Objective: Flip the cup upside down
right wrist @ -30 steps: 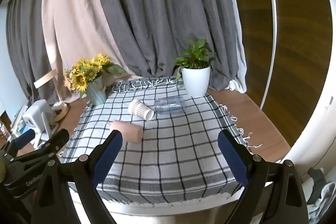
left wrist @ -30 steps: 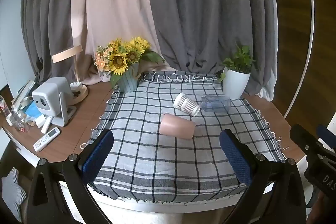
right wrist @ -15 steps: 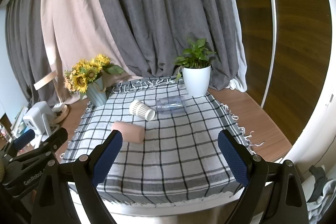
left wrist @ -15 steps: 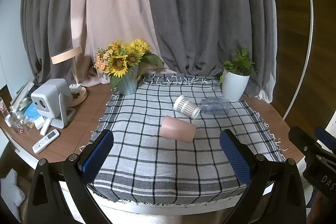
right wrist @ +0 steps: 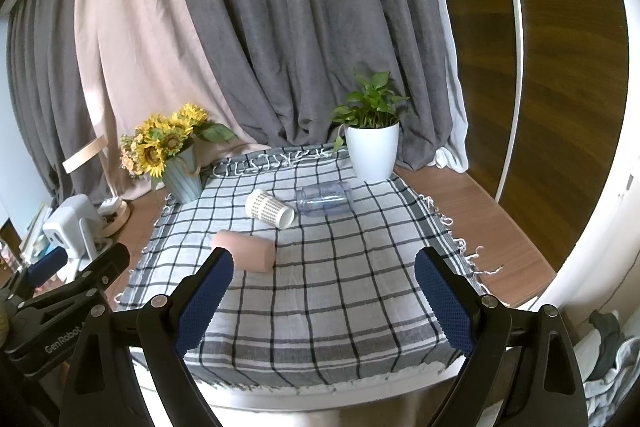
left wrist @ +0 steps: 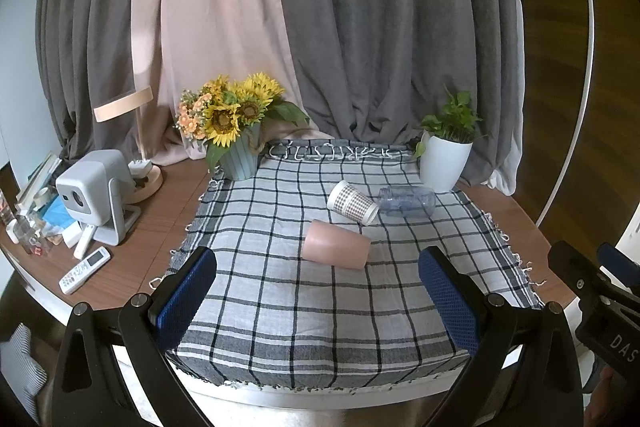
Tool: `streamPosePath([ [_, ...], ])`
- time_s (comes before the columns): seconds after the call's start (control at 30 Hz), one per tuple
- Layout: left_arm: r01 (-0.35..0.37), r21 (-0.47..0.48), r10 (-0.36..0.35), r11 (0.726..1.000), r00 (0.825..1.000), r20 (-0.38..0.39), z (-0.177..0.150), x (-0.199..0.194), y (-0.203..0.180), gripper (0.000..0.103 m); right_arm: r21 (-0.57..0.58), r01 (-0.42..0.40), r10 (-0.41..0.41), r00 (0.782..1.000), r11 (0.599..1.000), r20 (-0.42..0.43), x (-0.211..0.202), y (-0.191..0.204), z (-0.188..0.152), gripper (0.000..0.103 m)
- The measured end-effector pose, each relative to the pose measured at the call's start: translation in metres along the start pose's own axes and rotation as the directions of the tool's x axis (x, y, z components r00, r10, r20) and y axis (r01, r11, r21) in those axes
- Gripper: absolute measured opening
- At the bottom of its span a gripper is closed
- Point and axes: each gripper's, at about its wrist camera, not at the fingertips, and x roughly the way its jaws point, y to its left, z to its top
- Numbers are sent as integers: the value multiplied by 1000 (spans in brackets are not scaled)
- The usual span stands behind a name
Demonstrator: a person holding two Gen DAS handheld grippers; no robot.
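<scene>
Three cups lie toppled on the checked cloth [left wrist: 280,307] as your two grippers wait at the counter's [left wrist: 160,211] near edge. The pink cup [left wrist: 335,245] rests on its side near the middle of the cloth, long axis running across your view, closed base to the left and open mouth to the right. Just behind the pink cup, the white patterned cup [left wrist: 352,203] also lies on its side, mouth angled to the right and toward you, almost touching the clear blue cup [left wrist: 408,201], which lies flat with its length across the cloth.

Your left gripper [left wrist: 316,297] holds its jaws spread wide and grips nothing; the pink cup sits beyond and between its blue pads [left wrist: 182,297]. Your right gripper [right wrist: 324,301] is likewise spread wide and empty, the pink cup [right wrist: 244,255] just beyond its left pad.

"GenRobot" reads on the body of the left gripper in the right wrist view; the letters "DAS" show on the right gripper at the left view's edge.

Behind the pink cup, a vase of sunflowers [left wrist: 236,131] stands at the cloth's far left corner and a white potted plant [left wrist: 446,155] at the far right. Left of the cloth, a white projector [left wrist: 94,187] and a remote [left wrist: 84,269] sit on the wooden counter. Grey and pink curtains [left wrist: 320,27] hang behind.
</scene>
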Motion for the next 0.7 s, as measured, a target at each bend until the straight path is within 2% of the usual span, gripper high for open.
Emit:
streamPosePath([
  [0.7,1,-4,-1,1000,1000,1,0,0,1,103,5,-1,1,1000,1000,0,-1,1,0,92],
])
